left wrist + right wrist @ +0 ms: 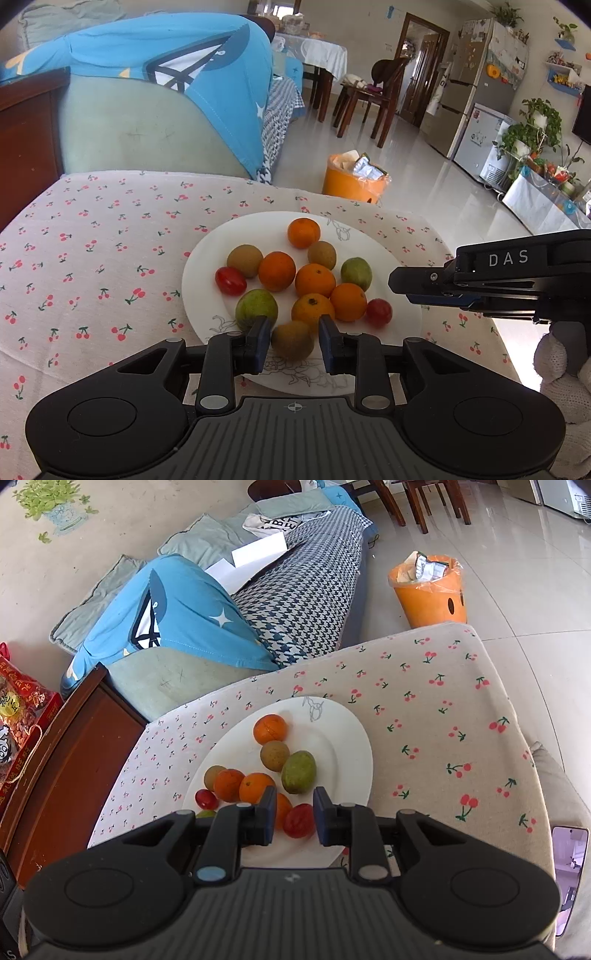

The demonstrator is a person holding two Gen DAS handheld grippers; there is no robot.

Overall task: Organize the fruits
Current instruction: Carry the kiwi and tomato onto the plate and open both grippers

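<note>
While left view hides it, phone (569, 878) visible rt.

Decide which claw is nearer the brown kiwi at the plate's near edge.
Left. The left claw straddles the kiwi; the right claw sits at a red tomato instead.

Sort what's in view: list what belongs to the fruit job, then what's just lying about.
Job: plate, oranges, brown fruits, green fruits, red fruits, left gripper, right gripper.

Lying about: orange bin, blue cloth, phone, red box.
</note>
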